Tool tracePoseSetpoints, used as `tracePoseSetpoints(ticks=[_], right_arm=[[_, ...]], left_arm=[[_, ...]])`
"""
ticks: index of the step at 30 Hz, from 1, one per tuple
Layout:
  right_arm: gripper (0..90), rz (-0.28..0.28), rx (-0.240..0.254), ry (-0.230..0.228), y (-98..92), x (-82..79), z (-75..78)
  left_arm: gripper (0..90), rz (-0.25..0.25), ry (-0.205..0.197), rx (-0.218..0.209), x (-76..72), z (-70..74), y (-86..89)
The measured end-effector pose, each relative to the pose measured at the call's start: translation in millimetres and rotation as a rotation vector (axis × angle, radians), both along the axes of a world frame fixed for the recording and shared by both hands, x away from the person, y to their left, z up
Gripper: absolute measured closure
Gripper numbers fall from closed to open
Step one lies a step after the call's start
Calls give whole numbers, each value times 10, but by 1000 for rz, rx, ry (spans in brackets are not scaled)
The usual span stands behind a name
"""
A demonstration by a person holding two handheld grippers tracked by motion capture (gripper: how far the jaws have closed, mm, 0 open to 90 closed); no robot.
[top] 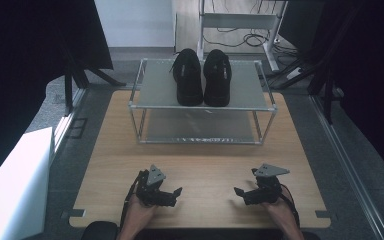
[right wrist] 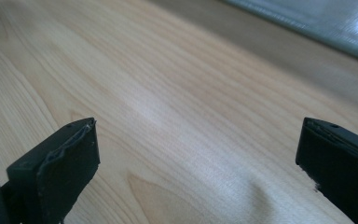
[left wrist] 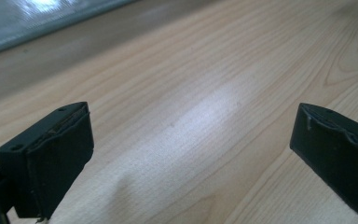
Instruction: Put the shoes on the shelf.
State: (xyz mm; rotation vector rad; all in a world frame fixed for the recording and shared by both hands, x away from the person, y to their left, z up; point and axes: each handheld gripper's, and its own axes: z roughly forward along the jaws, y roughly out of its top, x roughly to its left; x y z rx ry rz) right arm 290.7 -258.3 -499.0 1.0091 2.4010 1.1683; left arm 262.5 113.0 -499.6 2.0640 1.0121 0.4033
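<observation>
Both grippers rest low at the near edge of the wooden table point(top: 200, 160), one in each of the person's hands, tips angled inward toward each other. The left gripper point(top: 172, 192) has its jaws spread wide with nothing between them; its own view confirms this, showing bare wood grain across the whole gap. The right gripper point(top: 241, 192) is likewise wide apart and empty, bare board between its jaws in the right gripper view. This reads as a neutral ready pose: hands parked well apart from the work, so either can go forward without crossing the other. The pair of black shoes point(top: 202, 77) stands on the top shelf of the small metal rack point(top: 200, 107) at the far middle of the table, toes toward the person, heels at the back rail, the two shoes side by side and touching or nearly so. Being set square and centred, each shoe lies roughly in line with one gripper, which probably suits a two-handed pick, one shoe per hand. The lower shelf point(top: 200, 131) is bare, a likely spot for the shoes if they are to be moved down. Judgement: nothing is gripped yet. The wide-open jaws suit the width of a shoe; the reach must clear the rack's front rail.
</observation>
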Motion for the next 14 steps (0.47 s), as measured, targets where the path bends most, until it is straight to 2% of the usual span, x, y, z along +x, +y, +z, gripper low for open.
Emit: tracePoseSetpoints(ticks=[8,14], right_arm=[[0,26,-73,37,34,20,-115],[0,48,-115,48,65,22,-159]], left_arm=[[0,-15,42,75,17,-108,-97],[0,-24,60,98,31,-144,-134]])
